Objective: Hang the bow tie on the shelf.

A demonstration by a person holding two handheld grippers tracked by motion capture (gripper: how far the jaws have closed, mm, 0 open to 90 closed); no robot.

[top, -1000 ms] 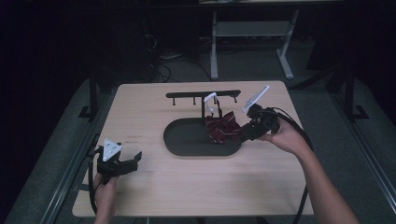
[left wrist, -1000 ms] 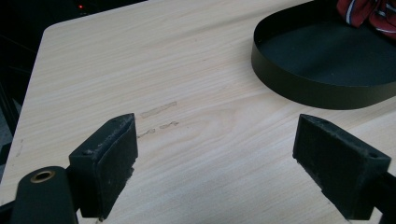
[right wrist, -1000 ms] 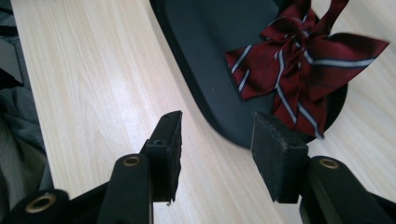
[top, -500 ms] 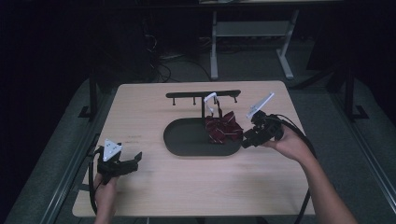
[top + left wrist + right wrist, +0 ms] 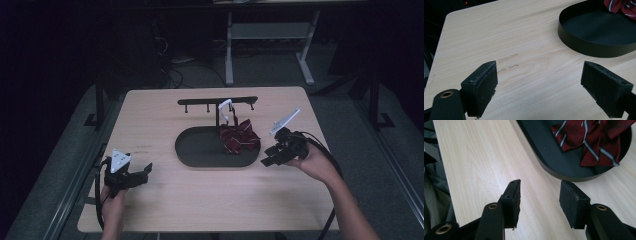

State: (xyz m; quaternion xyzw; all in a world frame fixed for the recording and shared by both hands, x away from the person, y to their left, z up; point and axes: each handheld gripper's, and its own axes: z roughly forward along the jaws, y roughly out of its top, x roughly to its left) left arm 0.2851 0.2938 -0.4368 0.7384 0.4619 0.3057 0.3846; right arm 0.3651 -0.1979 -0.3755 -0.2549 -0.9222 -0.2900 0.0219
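While the right gripper stands beside the oval tray with jaws parted and empty, the striped bow tie lies apart from its fingertips, at the tray's right end under the hook rack, its long axis uncertain. The left gripper is open, empty.

1. A tray sits near the middle of the table.
2. A bow tie lies in the tray's right end, hanging by a strap from a hook rack.
3. The rack stands just behind the tray, its post rising from the tray's rear.
4. The left gripper rests at the table's near left corner, well apart from the tray.
5. The right gripper hovers just right of the tray, jaws apart, nothing between them.
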